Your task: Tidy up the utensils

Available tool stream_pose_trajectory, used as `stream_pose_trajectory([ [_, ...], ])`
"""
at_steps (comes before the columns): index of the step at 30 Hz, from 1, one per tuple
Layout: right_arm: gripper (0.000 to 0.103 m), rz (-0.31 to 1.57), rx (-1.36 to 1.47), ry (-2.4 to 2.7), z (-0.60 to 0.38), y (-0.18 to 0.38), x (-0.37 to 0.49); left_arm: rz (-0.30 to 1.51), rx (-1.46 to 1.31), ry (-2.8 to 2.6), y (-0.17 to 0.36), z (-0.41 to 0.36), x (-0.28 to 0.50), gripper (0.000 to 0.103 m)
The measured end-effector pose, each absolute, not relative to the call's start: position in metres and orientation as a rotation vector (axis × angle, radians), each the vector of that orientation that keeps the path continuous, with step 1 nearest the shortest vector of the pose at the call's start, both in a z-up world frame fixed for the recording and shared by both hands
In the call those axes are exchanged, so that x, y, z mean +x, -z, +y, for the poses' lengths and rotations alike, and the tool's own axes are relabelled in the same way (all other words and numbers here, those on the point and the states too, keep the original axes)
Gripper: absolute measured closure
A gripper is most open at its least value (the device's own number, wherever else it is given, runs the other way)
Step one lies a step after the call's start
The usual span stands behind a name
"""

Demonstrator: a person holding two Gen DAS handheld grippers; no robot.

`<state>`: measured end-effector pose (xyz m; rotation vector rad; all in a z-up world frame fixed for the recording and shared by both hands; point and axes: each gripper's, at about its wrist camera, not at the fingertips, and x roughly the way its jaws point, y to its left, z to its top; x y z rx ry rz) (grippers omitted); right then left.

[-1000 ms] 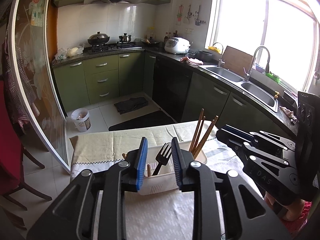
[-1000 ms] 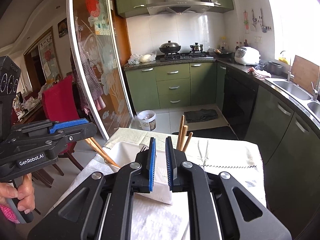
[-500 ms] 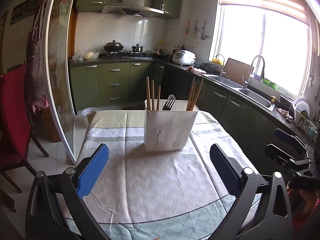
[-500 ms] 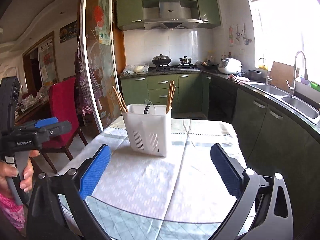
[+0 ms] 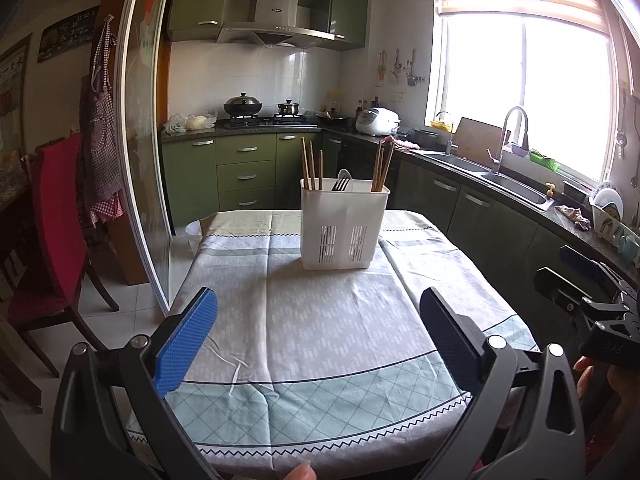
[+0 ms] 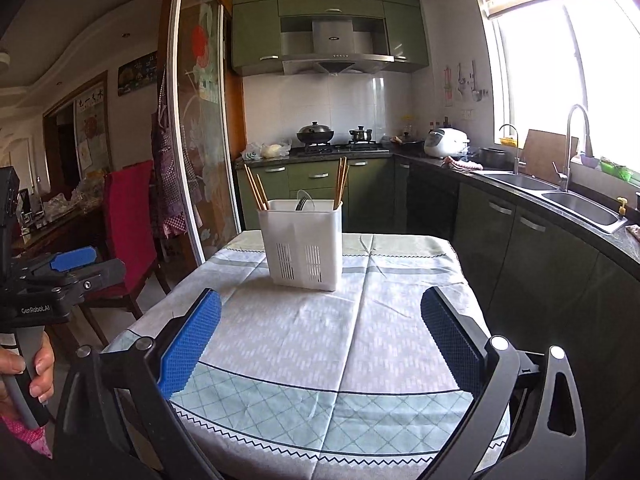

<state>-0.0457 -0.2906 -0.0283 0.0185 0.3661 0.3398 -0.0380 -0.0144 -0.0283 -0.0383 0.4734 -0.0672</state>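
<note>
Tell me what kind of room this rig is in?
A home kitchen, most likely: a stove with pots under a range hood, a double sink by the window, green cabinets, and a clothed table holding a utensil caddy.

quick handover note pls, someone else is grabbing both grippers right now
Left gripper: open, empty, back from the table's near edge.
Right gripper: open, empty, likewise.
White utensil holder stands upright on the tablecloth. In it: chopsticks at one end, more chopsticks at the other, a black fork and a spoon between.
Nothing loose shows on the cloth, so sorting looks finished; check outside these views.
</note>
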Motion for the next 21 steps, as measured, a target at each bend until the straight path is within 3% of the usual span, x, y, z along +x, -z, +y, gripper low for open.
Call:
stream_pose_trajectory([
  [21,0.004,0.372,0.009,-0.307,-0.284,0.029,-0.037,0.493,-0.050,0.013,0.028,-0.010,-0.033,0.006],
])
